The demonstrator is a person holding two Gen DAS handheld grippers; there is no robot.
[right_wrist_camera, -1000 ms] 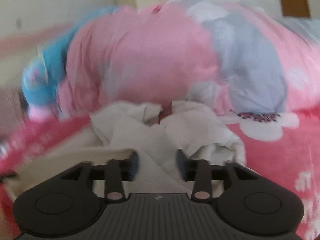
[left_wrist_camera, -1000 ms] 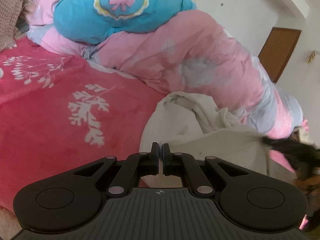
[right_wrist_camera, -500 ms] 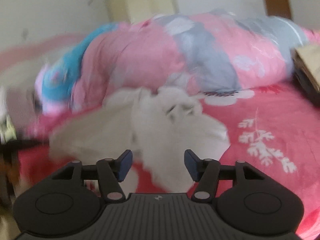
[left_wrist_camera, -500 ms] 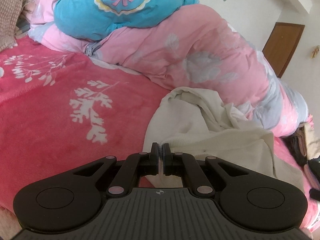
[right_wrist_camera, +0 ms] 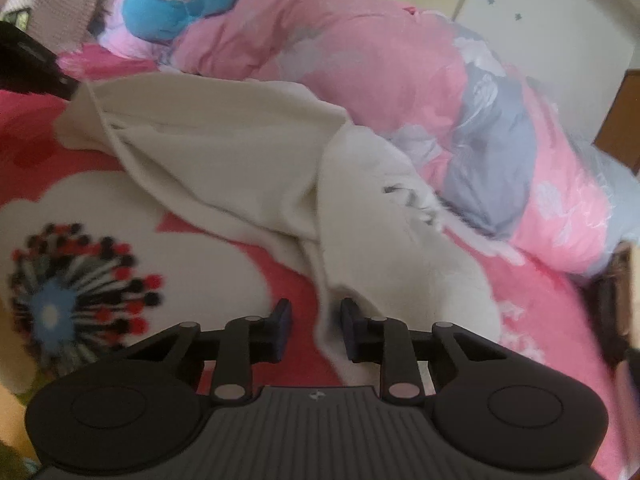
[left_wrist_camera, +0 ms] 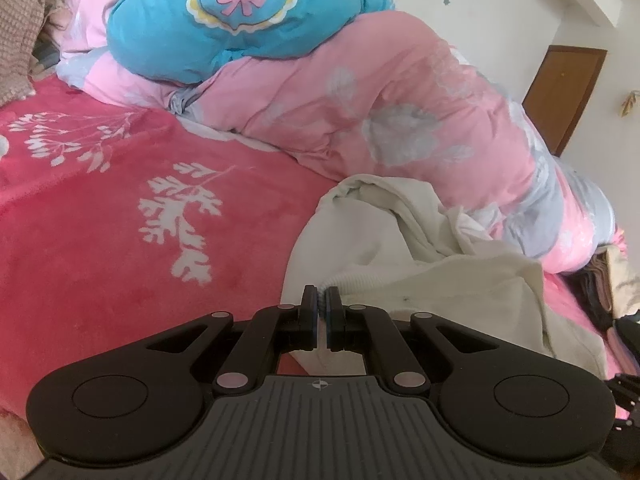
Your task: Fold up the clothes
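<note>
A cream garment [left_wrist_camera: 420,264] lies rumpled on the red bedspread [left_wrist_camera: 100,208], against the pink quilt. My left gripper [left_wrist_camera: 322,304] is shut on its ribbed edge, with cloth showing just under the pads. In the right wrist view the garment [right_wrist_camera: 224,148] is spread wider, and its far corner is pinched by the black left gripper [right_wrist_camera: 68,88] at the upper left. My right gripper [right_wrist_camera: 314,322] hovers low over the near hem. Its jaws are closing, a fold of the hem stands between them, and a gap still shows on both sides of the cloth.
A pink and grey floral quilt [left_wrist_camera: 400,120] is heaped along the back of the bed, with a blue plush cushion [left_wrist_camera: 224,32] on top. A brown door [left_wrist_camera: 564,92] is at the right. A large flower print [right_wrist_camera: 72,304] marks the bedspread near me.
The right gripper has swung across and down to the garment's near hem, and its jaws have narrowed. The garment now lies more spread out. The left gripper has stayed put, still shut.
</note>
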